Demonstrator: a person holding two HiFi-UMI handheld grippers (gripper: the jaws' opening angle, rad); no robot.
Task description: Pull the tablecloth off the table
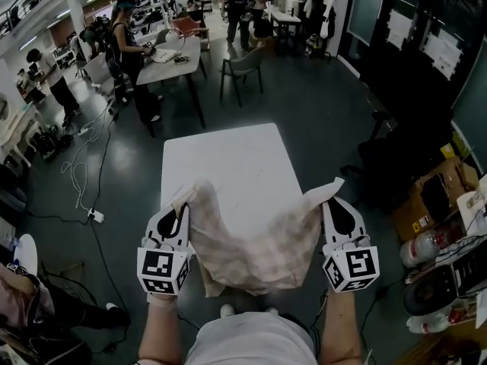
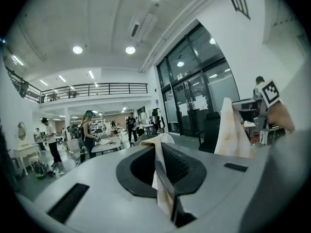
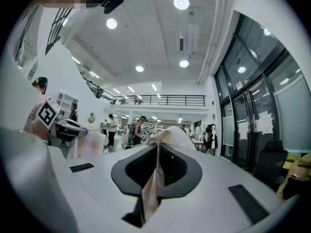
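Observation:
A beige tablecloth (image 1: 255,238) hangs in a sagging fold between my two grippers, lifted above the near end of the white table (image 1: 228,166). My left gripper (image 1: 181,205) is shut on one corner of the cloth. My right gripper (image 1: 332,196) is shut on the other corner. In the left gripper view the tablecloth (image 2: 163,178) runs pinched between the closed jaws, and the far corner held by the other gripper shows at the right. In the right gripper view the tablecloth (image 3: 155,178) is clamped the same way and bunches over the jaw tips. Most of the tabletop is bare.
Several people stand round a second table (image 1: 171,59) at the back left. A grey chair (image 1: 243,67) stands beyond my table. Cables and a power strip (image 1: 95,215) lie on the floor at left. Boxes and gear (image 1: 434,204) crowd the right side.

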